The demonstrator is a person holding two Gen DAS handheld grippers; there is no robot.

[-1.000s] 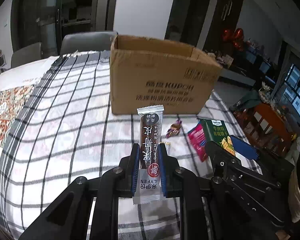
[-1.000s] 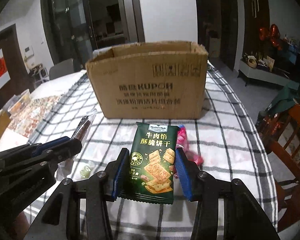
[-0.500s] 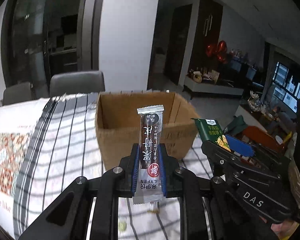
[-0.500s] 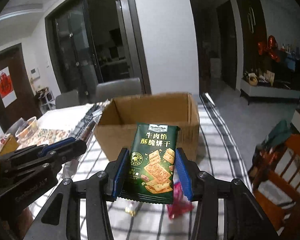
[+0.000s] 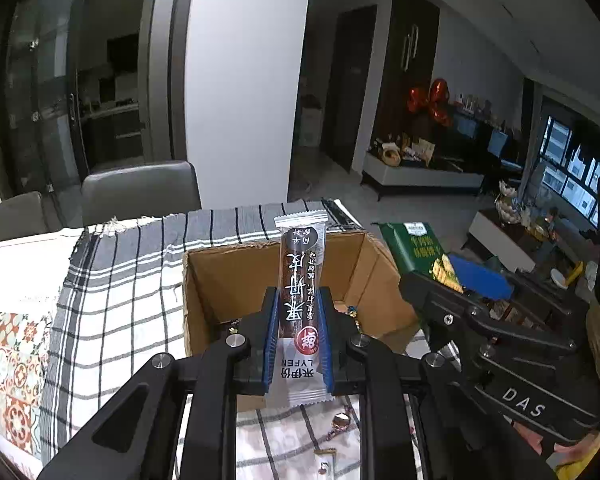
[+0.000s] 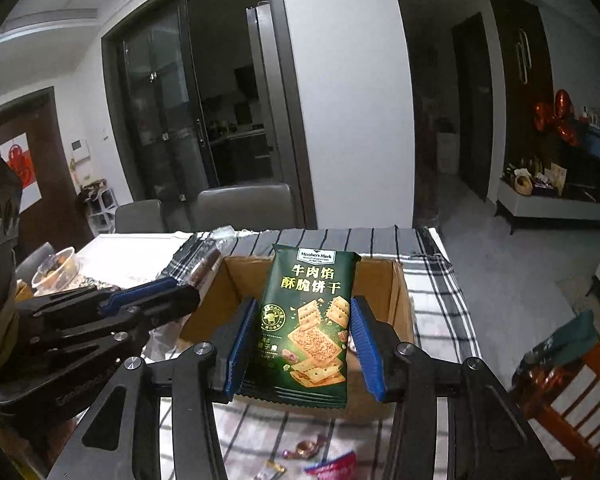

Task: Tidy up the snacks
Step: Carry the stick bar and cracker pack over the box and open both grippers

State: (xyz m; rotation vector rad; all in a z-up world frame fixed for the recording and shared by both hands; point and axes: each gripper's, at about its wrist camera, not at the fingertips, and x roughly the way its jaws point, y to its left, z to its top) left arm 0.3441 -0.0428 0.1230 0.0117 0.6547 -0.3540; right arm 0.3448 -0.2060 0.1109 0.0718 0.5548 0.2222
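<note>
My left gripper [image 5: 298, 312] is shut on a long brown snack bar [image 5: 300, 280] with white ends, held upright above the open cardboard box [image 5: 208, 280]. My right gripper [image 6: 304, 320] is shut on a dark green cracker packet [image 6: 310, 316], also raised over the same box [image 6: 384, 280]. In the left wrist view the right gripper [image 5: 452, 280] with its green packet [image 5: 416, 244] hangs at the box's right side. In the right wrist view the left gripper [image 6: 156, 300] reaches in from the left with the bar [image 6: 204, 264]. Most of the box floor is hidden.
The box stands on a checked cloth [image 5: 116, 280] over the table. Small wrapped candies [image 6: 306, 448] and a pink packet [image 6: 336, 466] lie on the cloth in front of the box. Grey chairs [image 5: 140, 192] stand behind the table; a snack tub [image 6: 56, 270] sits far left.
Both grippers have risen and moved forward with their snacks, from facing the box's front wall to hanging above its open top. Neither grip has changed.
</note>
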